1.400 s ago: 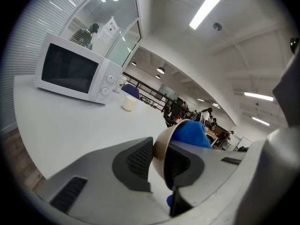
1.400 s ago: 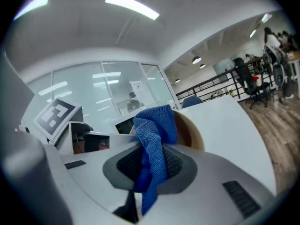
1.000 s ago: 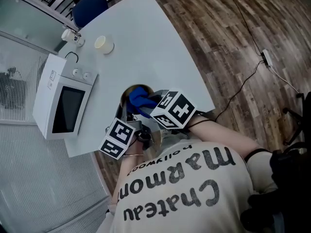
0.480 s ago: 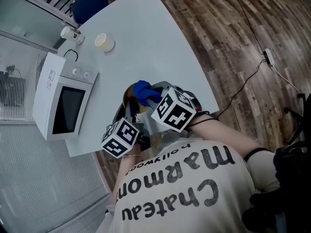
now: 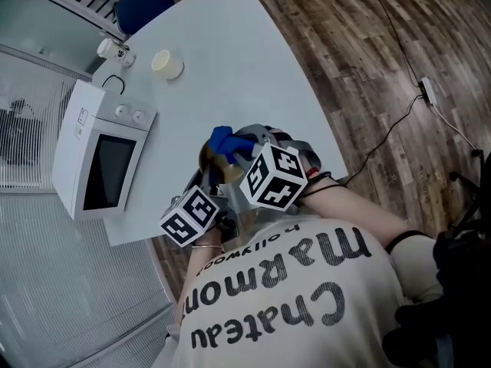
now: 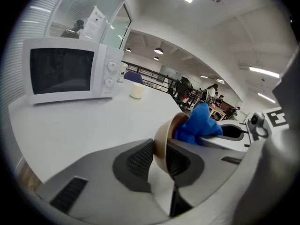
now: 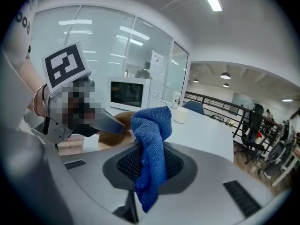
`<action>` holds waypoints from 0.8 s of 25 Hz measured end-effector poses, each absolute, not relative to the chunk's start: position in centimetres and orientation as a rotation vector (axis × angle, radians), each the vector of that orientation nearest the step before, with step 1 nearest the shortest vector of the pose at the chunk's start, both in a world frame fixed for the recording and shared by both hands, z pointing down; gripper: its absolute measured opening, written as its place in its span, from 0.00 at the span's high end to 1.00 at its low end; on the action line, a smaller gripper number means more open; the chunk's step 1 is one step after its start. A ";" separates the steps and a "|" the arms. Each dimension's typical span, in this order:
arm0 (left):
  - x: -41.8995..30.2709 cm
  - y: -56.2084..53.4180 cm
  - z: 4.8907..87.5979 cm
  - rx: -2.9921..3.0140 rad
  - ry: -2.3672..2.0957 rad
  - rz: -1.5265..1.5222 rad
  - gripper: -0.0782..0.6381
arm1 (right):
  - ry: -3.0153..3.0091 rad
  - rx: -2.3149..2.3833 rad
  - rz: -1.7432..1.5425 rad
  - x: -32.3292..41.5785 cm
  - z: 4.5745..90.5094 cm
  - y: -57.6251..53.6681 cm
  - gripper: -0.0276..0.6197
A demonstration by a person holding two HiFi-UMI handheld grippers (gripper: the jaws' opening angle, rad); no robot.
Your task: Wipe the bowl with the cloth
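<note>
The left tool [image 6: 158, 159] is clenched on the rim of the bowl [image 6: 165, 134], one pad on the inside of the wall and one on the outside. The bowl looks lifted clear of the worktop [image 6: 70, 125]. The right tool [image 7: 150, 167] is clamped on the blue cloth [image 7: 152, 139], whose bunched head sits just ahead of its jaws and against the bowl's inner side.

To wipe well, I judge that the left tool should grip firmly while the right tool sweeps the wad round the inner wall with light pressure, because a hard push could lever the rim out of the pads.

The bowl stands on edge, its mouth turned towards the right tool and its base away. It has no true long axis. The cloth's length runs down through the right tool's jaws.
</note>
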State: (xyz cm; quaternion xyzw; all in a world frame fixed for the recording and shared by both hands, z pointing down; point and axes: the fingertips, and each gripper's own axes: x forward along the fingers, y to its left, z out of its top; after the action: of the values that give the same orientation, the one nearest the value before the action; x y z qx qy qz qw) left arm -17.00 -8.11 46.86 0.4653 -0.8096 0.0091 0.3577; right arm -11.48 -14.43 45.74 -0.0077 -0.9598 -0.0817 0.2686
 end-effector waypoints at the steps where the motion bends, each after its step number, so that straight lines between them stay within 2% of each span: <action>1: -16.8 -8.2 47.1 1.197 -2.070 0.013 0.81 | -2.590 -0.015 -0.239 -11.5 45.7 -14.6 0.86; 7: -15.9 -8.5 49.4 1.115 -1.936 -0.063 0.81 | -2.598 0.055 -0.439 -10.9 45.0 -15.8 0.86; 10: -15.6 -8.6 50.3 1.086 -1.905 -0.087 0.81 | -2.626 0.134 -0.426 -10.5 44.6 -17.2 0.86; 20: -16.7 -10.0 53.6 0.941 -1.752 -0.206 0.81 | -2.644 0.474 0.196 -5.1 45.0 -25.0 0.86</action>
State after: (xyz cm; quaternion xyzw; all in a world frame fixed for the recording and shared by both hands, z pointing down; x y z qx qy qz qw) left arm -16.74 -10.02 53.56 0.3960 -0.7373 -0.0868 0.5404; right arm -5.13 -25.04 44.98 0.1716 -0.9571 0.0709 0.2224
